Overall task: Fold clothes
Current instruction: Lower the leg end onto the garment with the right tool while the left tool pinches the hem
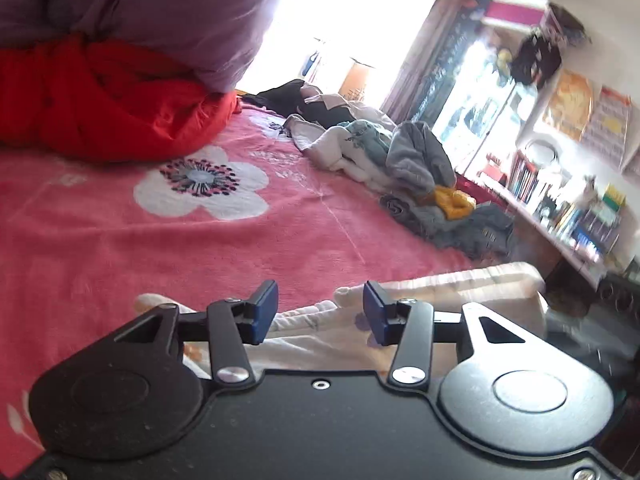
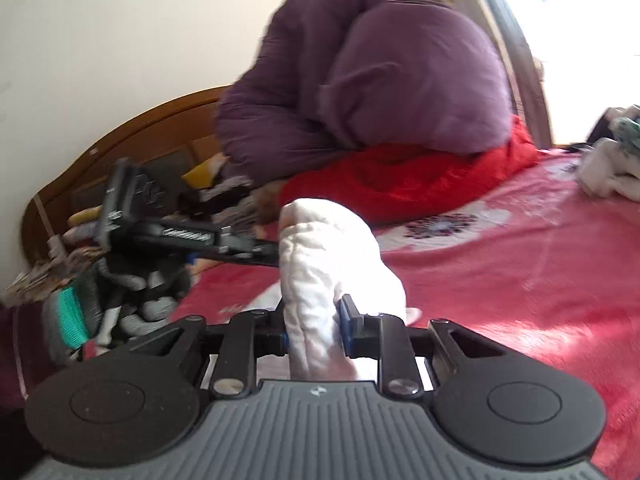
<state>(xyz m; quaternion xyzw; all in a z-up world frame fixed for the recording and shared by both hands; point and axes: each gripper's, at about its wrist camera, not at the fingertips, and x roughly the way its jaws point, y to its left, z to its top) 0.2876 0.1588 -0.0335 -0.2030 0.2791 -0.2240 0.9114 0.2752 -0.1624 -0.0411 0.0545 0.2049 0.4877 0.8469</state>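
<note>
Between the pads of the right hand-held gripper (image 2: 312,330), a soft, thickly folded white quilted cotton garment (image 2: 320,264) is pinched and stands up limp above the pink floral fleece bed cover (image 2: 520,264). It looks light and floppy, best held at a folded edge. Farther left, the left hand-held gripper (image 1: 320,310) hangs half open, empty, over the same garment.

On the bed (image 1: 100,240), two quilts (image 1: 120,92) are stacked at the headboard (image 2: 132,128) end. A clothes heap (image 1: 400,160) lies along the bed's far edge, with shelves (image 1: 560,208) beyond the bed. A folded garment (image 2: 320,264) sits at the bed's near edge.
</note>
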